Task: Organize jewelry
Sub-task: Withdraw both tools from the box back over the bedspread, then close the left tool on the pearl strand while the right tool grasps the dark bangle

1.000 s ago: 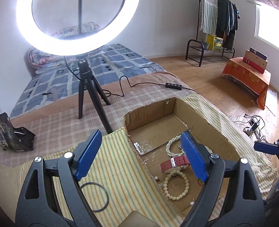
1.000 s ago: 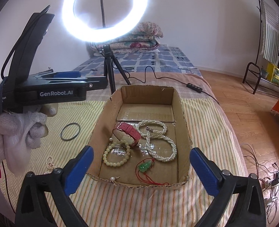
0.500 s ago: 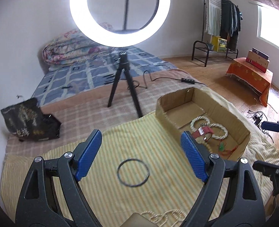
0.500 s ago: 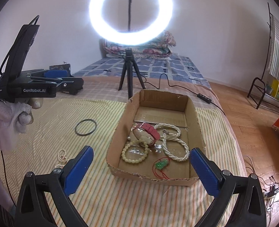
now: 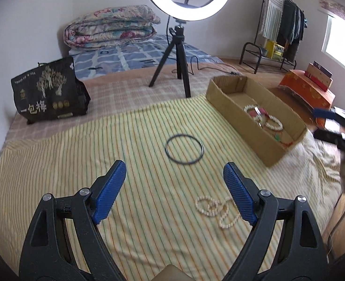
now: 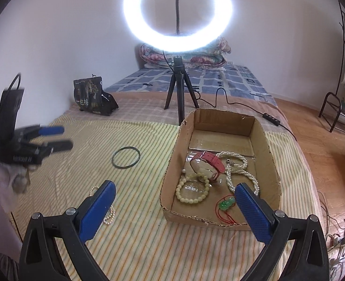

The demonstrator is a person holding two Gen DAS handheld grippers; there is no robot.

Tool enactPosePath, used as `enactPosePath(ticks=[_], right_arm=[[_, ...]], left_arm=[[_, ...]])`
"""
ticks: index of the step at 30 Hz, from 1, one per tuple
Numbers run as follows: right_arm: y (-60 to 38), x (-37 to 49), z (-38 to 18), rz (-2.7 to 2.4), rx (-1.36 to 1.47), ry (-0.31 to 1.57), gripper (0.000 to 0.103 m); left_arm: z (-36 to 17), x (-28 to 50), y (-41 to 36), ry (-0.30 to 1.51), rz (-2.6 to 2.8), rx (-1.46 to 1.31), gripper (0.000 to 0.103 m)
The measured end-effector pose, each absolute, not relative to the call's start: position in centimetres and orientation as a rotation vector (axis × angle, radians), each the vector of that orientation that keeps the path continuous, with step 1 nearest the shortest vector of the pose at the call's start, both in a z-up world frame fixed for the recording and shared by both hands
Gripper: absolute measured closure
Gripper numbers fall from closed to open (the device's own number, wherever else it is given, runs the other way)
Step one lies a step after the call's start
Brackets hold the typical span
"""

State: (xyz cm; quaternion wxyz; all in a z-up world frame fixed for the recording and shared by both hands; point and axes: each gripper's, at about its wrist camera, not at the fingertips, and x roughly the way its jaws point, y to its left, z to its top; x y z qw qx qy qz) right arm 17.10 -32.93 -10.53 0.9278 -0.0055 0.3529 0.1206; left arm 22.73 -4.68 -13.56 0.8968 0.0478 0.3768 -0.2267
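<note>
A cardboard box [image 6: 263,135] [image 5: 233,114] on the striped cloth holds a pink watch [image 6: 209,159], a white pearl necklace [image 6: 240,171], a cream bead bracelet [image 6: 191,189] and a green pendant on red cord [image 6: 226,205]. A dark bangle [image 5: 184,148] [image 6: 126,157] lies on the cloth left of the box. A small pearl strand [image 5: 216,210] [image 6: 109,213] lies nearer, partly behind a finger. My left gripper [image 5: 176,194] is open and empty, above the cloth just short of the bangle and strand. My right gripper [image 6: 172,210] is open and empty near the box's front-left corner.
A ring light on a black tripod [image 6: 178,93] [image 5: 177,53] stands behind the box, its cable [image 6: 242,105] trailing right. A black bag [image 5: 48,93] [image 6: 90,96] sits far left. A folded quilt [image 5: 109,27] lies at the wall. The bed edge drops to wooden floor [image 6: 324,140] on the right.
My left gripper has swung left, away from the box, and pulled back; the bangle and pearl strand now lie before it. My right gripper has backed off a little from the box.
</note>
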Motion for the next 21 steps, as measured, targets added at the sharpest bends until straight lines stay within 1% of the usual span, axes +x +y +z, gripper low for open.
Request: enactPosePath(ticks=[12,16,18,21], right_arm=[[-30.8,19.9,-10.2,0.318,0.012,0.759,0.003],[-29.5,21.3,-10.3,0.362,0.016,0.783,0.011],[-28.9,22.1,-10.5,0.377,0.029,0.799,0.012],[-28.0,23.5,-11.1,0.419,0.072,0.841,0.017]], left_arm=[[-16.2,18.5,-6.5,0.840,-0.632,0.112,0.016],[-16.9,18.1,-7.1,0.850,-0.648,0.110,0.016],[-17.1,17.9,-7.5,0.850,-0.656,0.129,0.016],[-17.5,17.4,-8.1,0.846,-0.663,0.158,0.016]])
